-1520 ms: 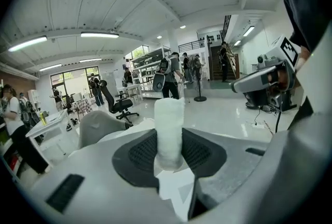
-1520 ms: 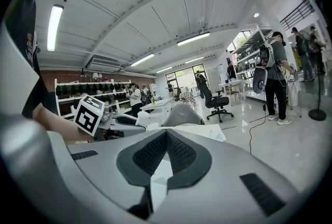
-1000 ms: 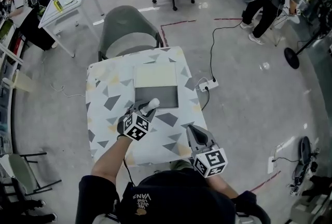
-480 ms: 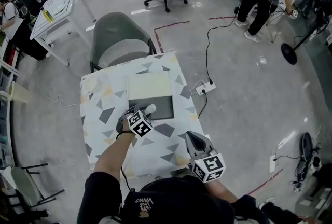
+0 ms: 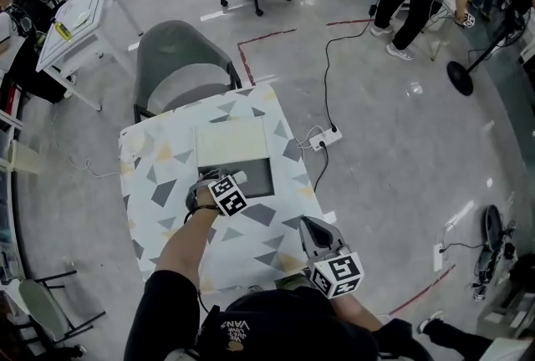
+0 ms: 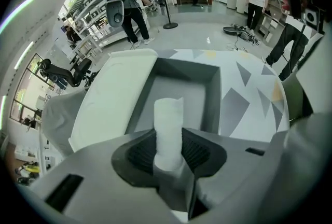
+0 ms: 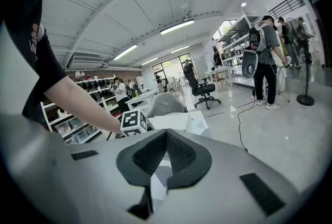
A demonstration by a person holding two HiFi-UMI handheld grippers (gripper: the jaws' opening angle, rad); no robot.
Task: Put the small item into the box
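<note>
We are gripping the white roll (image 6: 168,119) in the left gripper (image 6: 169,151) over the box (image 6: 216,82), with free tray toward 3 o'clock. The right gripper (image 7: 165,140), clamped shut and empty, is hovering at the box's 5 o'clock.

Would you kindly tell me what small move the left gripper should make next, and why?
Probably lower slightly and open the jaws: the left gripper is shut on the white roll, which points down into the open grey box, so releasing there should drop it inside.
</note>
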